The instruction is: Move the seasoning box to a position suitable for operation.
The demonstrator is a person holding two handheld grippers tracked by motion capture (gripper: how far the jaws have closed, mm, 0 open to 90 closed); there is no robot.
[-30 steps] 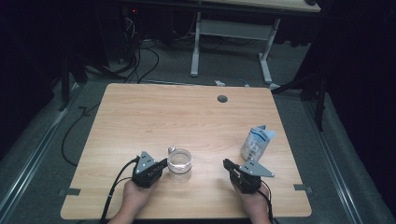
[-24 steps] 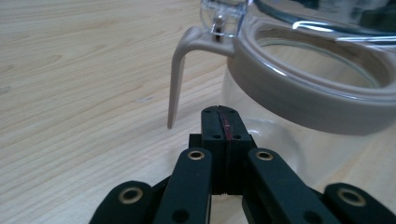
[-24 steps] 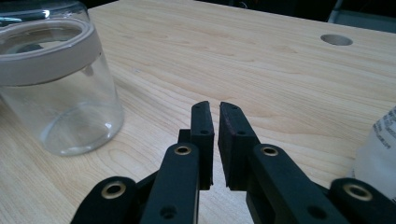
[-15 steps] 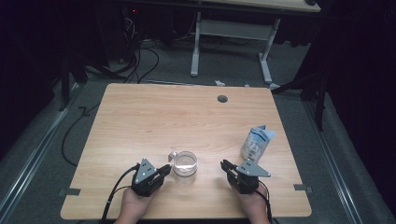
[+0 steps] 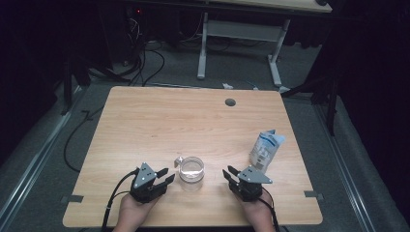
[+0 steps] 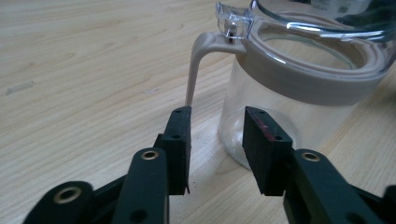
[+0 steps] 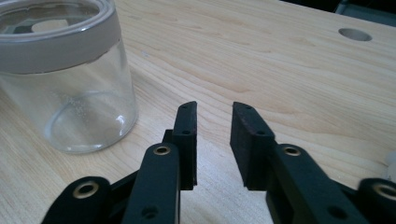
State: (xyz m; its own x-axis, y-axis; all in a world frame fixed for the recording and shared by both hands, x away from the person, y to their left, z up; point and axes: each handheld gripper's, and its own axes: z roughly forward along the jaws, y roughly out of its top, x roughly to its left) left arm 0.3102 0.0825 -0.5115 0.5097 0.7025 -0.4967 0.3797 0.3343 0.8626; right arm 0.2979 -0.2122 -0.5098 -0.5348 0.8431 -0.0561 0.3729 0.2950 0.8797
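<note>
The glass jar (image 5: 192, 172) stands near the tabletop's (image 5: 193, 121) front edge between the left gripper (image 5: 163, 177) and right gripper (image 5: 230, 174), whose empty jaws have just been opening, so a grasp seems in preparation, calling next for closing in on the jar.

Count: 1 glass jar (image 5: 191, 173) w/ beige collar, 1 blue-white pouch (image 5: 265, 150), 2 tongs – left tongs (image 5: 165, 177), right tongs (image 5: 230, 173) – all on 1 desk (image 5: 193, 121) w/ 1 cable hole (image 5: 230, 102).
</note>
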